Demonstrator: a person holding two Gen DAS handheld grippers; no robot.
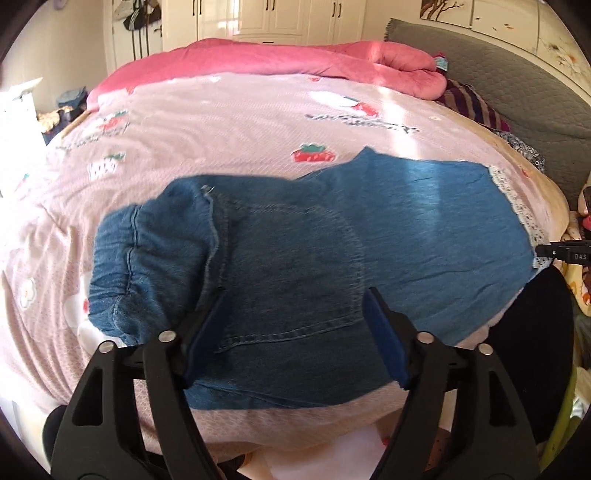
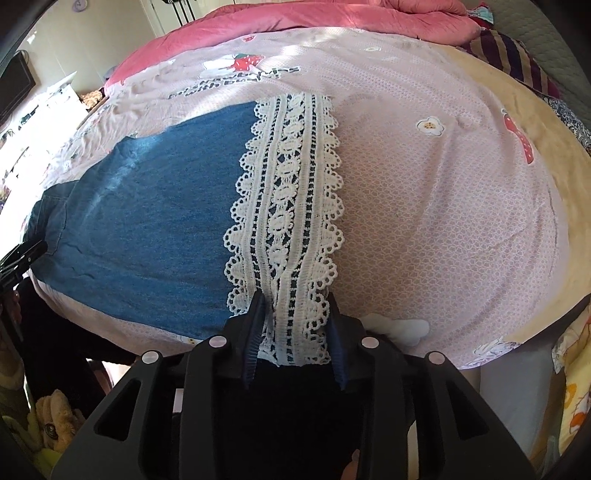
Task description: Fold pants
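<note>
Blue denim pants (image 1: 314, 243) lie flat across the pink bedspread (image 1: 221, 122), waistband at the left, white lace hem (image 1: 517, 206) at the right. My left gripper (image 1: 295, 306) is open, its jaws wide apart just above the back pocket near the bed's front edge. In the right wrist view the denim leg (image 2: 147, 221) runs left and the lace hem (image 2: 291, 221) runs up the middle. My right gripper (image 2: 295, 306) is open, its fingers on either side of the lace hem's near end. The right gripper's tip (image 1: 561, 253) shows at the left view's right edge.
A rolled pink quilt (image 1: 332, 62) lies along the far side of the bed. A striped cloth (image 1: 472, 107) and a grey headboard (image 1: 517, 81) are at the right. White wardrobes (image 1: 280, 18) stand behind. A plush toy (image 2: 55, 413) sits on the floor at the lower left.
</note>
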